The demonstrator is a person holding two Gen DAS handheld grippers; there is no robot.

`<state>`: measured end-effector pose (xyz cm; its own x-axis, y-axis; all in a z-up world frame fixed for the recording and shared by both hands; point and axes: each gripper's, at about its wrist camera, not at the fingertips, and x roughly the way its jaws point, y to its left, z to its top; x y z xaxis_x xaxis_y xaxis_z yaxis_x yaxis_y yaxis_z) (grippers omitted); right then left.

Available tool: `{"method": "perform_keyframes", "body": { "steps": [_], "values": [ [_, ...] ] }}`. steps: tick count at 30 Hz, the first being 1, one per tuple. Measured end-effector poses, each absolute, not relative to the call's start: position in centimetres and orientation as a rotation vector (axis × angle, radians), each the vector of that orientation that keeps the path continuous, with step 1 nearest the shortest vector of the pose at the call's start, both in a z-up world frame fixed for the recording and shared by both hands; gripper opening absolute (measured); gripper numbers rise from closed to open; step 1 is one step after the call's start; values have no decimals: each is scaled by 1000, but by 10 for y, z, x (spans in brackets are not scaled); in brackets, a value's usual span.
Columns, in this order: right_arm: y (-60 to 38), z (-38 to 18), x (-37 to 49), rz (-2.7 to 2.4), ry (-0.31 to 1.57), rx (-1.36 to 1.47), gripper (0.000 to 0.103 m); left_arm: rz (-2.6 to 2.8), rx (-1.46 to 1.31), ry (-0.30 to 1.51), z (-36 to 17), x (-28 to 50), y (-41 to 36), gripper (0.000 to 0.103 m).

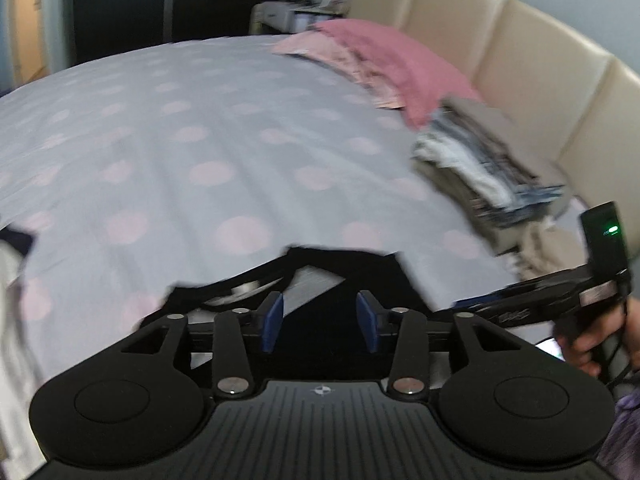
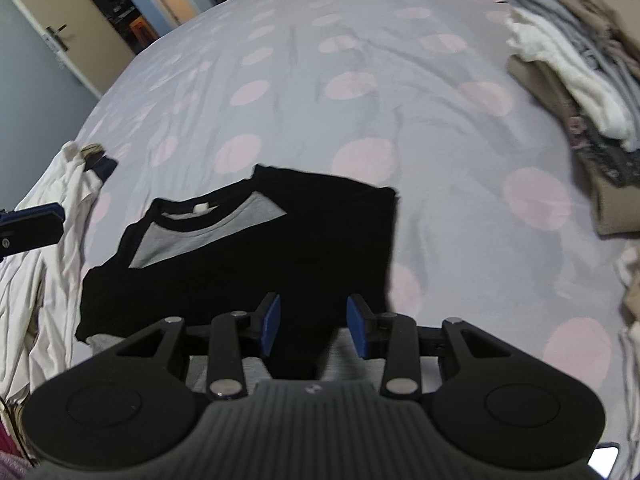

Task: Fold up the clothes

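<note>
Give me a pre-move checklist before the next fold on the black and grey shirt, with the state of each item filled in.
1. Black and grey shirt lies flat on the bed cover: ok.
2. Left claw free of cloth: ok, its jaws stand apart with nothing pinched.
3. Right claw gripping the shirt: not ok, the jaws stand apart over the black cloth and do not press on it.
4. Sleeves folded in evenly: cannot tell, the near part is hidden behind the claw.
5. Folded pile clear of the shirt: ok.
6. White garment clear of the shirt's left edge: ok, a gap shows.
</note>
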<state>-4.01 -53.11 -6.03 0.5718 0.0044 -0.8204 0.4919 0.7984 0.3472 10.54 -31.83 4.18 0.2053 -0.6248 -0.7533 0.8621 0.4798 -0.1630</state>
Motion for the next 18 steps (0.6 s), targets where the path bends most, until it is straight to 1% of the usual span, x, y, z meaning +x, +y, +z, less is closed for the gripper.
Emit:
{"method": "perform_keyframes", "body": {
  "steps": [4, 12, 13, 14, 16, 17, 18],
  "values": [
    [-528, -74, -32, -278, 963, 653, 40, -957, 314, 907, 31, 129, -276, 39],
    [-525, -109, -12, -333, 1036, 619, 38, -749, 197, 956, 11, 171, -211, 40],
    [-524, -112, -10, -337, 1038, 615, 33, -728, 180, 959, 9, 177, -205, 40],
    [-524, -114, -9, -342, 1038, 607, 24, -709, 163, 961, 7, 182, -199, 40],
    [-522, -117, -8, -341, 1034, 596, 12, -676, 144, 969, 1, 190, -191, 41],
    [-521, -116, -9, -338, 1037, 596, 9, -662, 142, 970, -2, 193, -189, 43],
    [-520, -113, -10, -337, 1036, 593, 8, -648, 141, 971, -6, 196, -186, 46]
  ]
}}
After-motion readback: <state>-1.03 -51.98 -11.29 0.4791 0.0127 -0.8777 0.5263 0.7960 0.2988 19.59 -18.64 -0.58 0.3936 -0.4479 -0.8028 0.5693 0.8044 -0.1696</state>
